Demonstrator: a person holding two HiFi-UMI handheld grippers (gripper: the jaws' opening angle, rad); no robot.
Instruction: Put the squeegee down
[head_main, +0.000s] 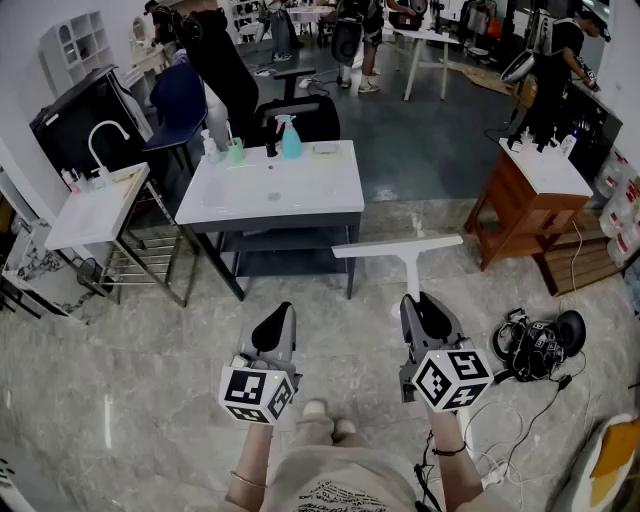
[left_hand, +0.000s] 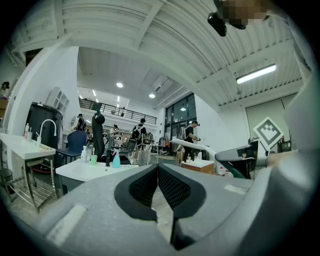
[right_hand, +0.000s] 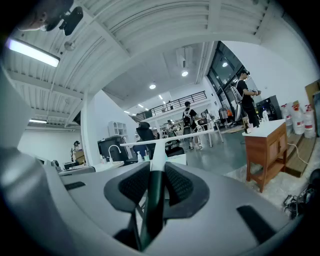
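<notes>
Left hand-held gripper (head_main: 281, 312) – jaws together, nothing between them, held above marble floor (head_main: 150, 380). Ahead, white desk (head_main: 300, 205), teal spray bottle (head_main: 290, 138) at its far edge. Right hand-held gripper (head_main: 420, 300) clamped on dark handle of squeegee (head_main: 400, 247) – white blade crosswise, up in air, off floor, near desk's front right corner in head view. Wooden stand (head_main: 525, 215) further right
</notes>
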